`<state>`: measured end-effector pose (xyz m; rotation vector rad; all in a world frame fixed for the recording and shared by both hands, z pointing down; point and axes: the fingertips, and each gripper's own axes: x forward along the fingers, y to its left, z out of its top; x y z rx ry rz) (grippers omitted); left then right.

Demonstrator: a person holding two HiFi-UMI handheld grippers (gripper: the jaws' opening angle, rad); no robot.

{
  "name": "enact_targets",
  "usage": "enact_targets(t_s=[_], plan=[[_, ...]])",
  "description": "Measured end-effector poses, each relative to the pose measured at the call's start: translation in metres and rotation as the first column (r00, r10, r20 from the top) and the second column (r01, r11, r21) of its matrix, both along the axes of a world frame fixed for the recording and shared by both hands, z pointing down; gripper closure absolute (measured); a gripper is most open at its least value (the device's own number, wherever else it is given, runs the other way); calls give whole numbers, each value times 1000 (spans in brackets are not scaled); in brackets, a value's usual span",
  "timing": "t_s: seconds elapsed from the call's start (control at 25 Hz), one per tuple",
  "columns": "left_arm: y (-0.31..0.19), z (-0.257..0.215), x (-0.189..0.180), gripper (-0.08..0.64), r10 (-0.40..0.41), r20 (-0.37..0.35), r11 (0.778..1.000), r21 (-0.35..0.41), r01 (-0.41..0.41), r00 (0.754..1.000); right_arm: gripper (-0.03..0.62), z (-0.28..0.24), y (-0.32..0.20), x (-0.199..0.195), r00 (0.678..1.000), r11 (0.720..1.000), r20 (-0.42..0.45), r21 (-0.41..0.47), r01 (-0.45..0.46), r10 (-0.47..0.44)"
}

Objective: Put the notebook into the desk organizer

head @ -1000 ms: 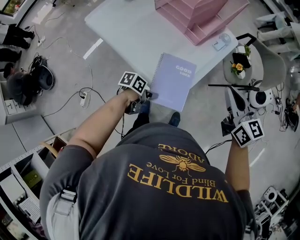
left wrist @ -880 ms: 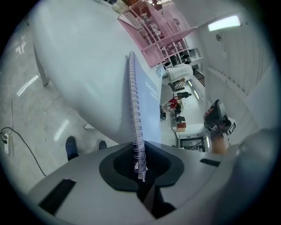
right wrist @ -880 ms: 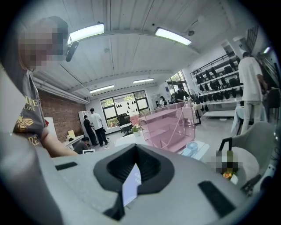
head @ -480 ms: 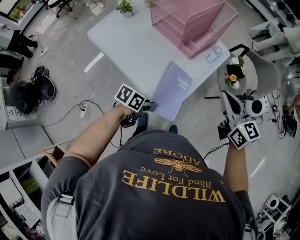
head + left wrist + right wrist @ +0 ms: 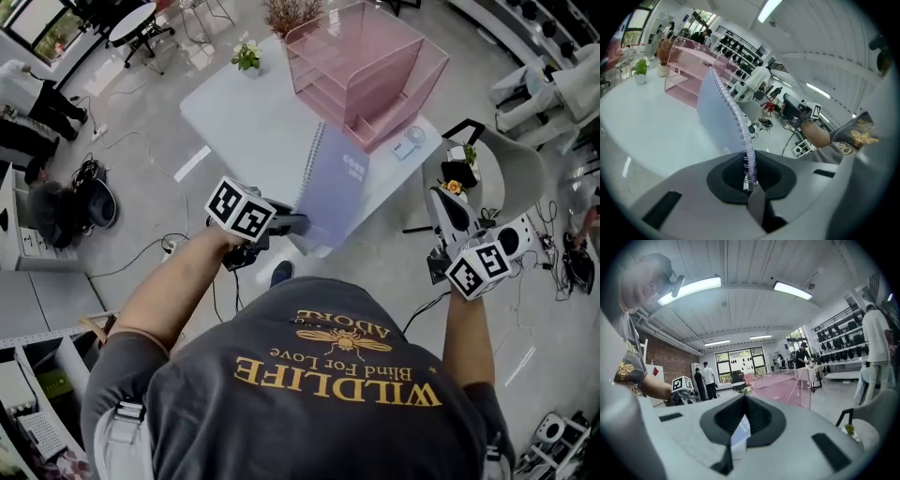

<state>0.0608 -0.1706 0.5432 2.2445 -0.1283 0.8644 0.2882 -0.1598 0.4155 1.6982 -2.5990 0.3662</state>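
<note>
Since the earlier head view, the notebook (image 5: 336, 192) has risen from lying flat across the table's near corner to a steep tilt, spiral edge uppermost, and sits closer to the organizer; left gripper (image 5: 296, 223), jaws drawn nearly together, clamped on the notebook's near corner at the wire spiral, as its own view shows the coil running straight down into the seam between the jaws; cover slanting away from the jaws toward the far side of the white table (image 5: 248, 112), its lower edge over or just off the tabletop, contact not discernible; pink tiered desk organizer (image 5: 366, 66) standing at the table's far end, beyond the notebook, its open shelves apparently facing the person, none visibly occupied; right gripper (image 5: 442, 208) held well apart to the side above the floor, jaws a slit apart, nothing between them; small potted plant (image 5: 247, 54) at the table's far left corner. Progress, as judged: grasp and lift complete; carrying forward, aligning with a shelf, sliding in and releasing remain.
</note>
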Motion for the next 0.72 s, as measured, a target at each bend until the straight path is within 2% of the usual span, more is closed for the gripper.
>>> enact_targets(t_s=[0.36, 0.56, 0.72], plan=[[-38, -87, 15, 529, -9, 0, 984, 179, 9, 1000, 592, -31, -31, 30, 999, 996, -30, 75, 46, -43], [-64, -128, 25, 529, -14, 16, 970, 242, 10, 1000, 592, -53, -56, 34, 995, 990, -57, 115, 83, -76], [-78, -156, 35, 529, 22, 8, 966, 257, -23, 1000, 592, -67, -74, 36, 994, 988, -75, 130, 84, -74]])
